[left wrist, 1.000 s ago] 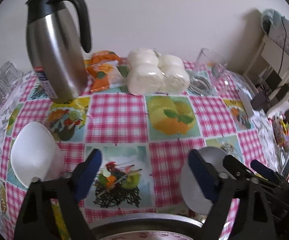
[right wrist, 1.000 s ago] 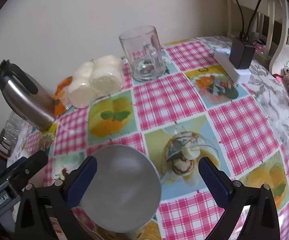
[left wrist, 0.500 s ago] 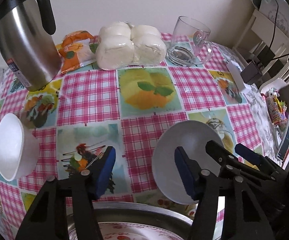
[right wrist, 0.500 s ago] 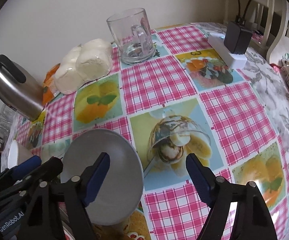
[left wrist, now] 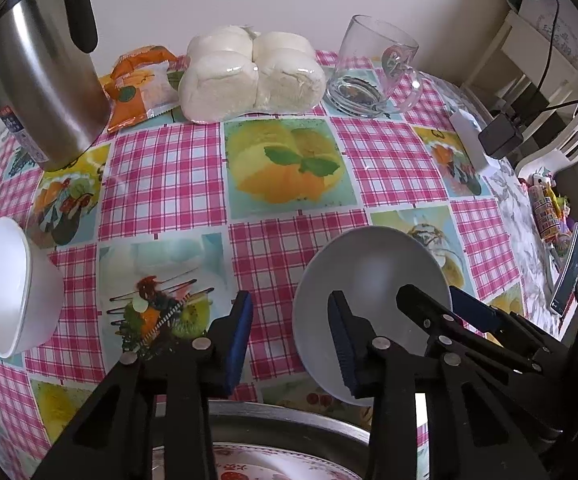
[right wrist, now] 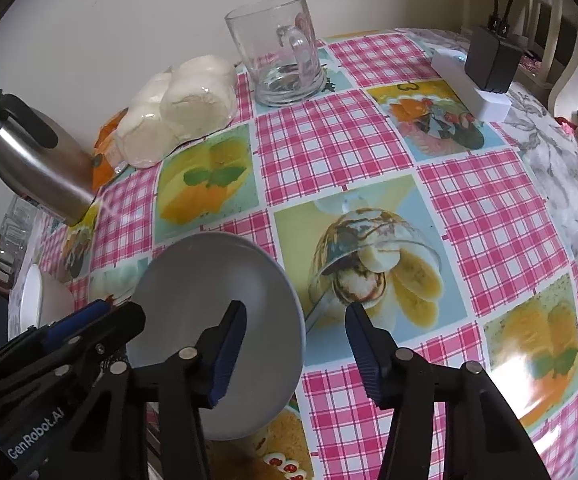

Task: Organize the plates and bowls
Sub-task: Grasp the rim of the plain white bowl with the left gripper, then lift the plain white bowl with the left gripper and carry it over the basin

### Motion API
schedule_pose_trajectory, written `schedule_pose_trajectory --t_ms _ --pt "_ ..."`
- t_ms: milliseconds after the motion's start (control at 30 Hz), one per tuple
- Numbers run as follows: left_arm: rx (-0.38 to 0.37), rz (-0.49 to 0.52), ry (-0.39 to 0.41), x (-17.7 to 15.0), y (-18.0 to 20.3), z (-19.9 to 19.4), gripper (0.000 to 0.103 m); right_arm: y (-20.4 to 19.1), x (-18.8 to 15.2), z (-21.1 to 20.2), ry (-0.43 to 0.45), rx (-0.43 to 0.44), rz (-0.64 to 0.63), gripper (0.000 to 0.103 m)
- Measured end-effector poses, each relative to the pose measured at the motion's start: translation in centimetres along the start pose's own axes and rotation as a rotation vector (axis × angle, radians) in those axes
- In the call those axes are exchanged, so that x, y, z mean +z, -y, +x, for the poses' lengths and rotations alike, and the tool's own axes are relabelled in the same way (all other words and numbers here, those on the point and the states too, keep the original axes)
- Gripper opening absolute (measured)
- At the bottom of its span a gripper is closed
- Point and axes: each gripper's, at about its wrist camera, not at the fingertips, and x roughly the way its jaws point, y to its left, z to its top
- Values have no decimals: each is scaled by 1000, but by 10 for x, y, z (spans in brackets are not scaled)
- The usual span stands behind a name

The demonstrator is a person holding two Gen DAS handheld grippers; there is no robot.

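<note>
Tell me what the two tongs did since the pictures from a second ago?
Both tongs, left and right, have been closing their jaws around the grey bowl's rim, one on each side, and neither pinches it yet. The white bowl, kettle and glass mug stayed put.

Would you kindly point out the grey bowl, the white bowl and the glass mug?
grey bowl (right wrist: pixel 225 304): right wrist view, inner surface.
white bowl (left wrist: pixel 3 284): left wrist view, inside.
glass mug (right wrist: pixel 277 60): right wrist view, side wall.

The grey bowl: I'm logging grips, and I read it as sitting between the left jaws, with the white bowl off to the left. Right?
Not quite. The grey bowl straddles only the left gripper's right jaw; tablecloth shows between the jaws in the left wrist view. The white bowl is indeed off to the left.
</note>
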Motion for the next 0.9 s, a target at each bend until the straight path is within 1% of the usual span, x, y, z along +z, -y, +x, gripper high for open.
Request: schedule_pose_trajectory --t_ms 100,300,467,600,667,900 --pt "-1 -10 2 1 -3 -1 40 0 0 0 -2 0 4 55" --pt "-30 -47 53 5 -17 -21 40 -1 5 -13 35 -4 6 55" --pt "-38 -108 98 5 -43 -41 40 -7 9 -25 62 -2 7 55" --pt "-15 -199 147 3 -85 -61 40 -25 10 -39 95 2 -22 55" --pt "9 -258 171 -1 -112 -71 40 -38 11 -46 113 13 -33 55" --pt "66 -419 212 -20 -190 -92 41 -93 4 -67 169 54 -99 55"
